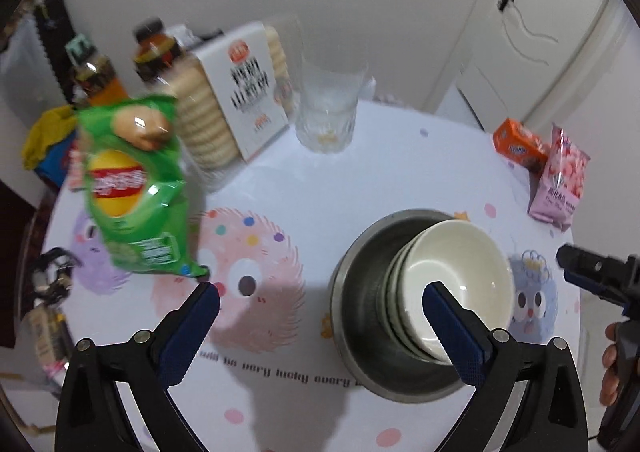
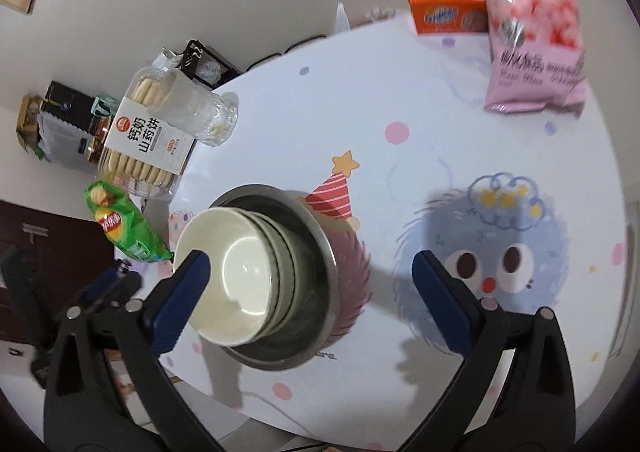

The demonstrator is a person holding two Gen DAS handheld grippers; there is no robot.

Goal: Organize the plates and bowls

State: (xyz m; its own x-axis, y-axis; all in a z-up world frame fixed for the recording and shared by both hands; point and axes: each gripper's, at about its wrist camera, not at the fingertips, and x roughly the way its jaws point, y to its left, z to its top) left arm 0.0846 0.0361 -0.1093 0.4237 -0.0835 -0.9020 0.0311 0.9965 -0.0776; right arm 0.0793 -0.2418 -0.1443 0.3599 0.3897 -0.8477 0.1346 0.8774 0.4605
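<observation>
1. Where the round table (image 1: 320, 188) carries the dishes, a steel basin (image 1: 356, 292) holds a leaning stack of white bowls (image 1: 452, 272).
2. Left gripper (image 1: 320, 300): jaws spread wide, nothing between the pads, raised above the table beside the basin.
3. Right gripper (image 2: 310, 272): jaws equally wide, empty, over the basin's edge.
4. Green chip bag (image 1: 132, 188), biscuit box (image 1: 244, 92) and glass mug (image 1: 328, 108) stand behind, well apart.

- The left gripper (image 1: 320, 294) points steeply downward, its blue-padded jaws spread wide with nothing gripped.
- The right gripper (image 2: 310, 262) does likewise; a hand (image 1: 610, 368) holds its handle.
</observation>
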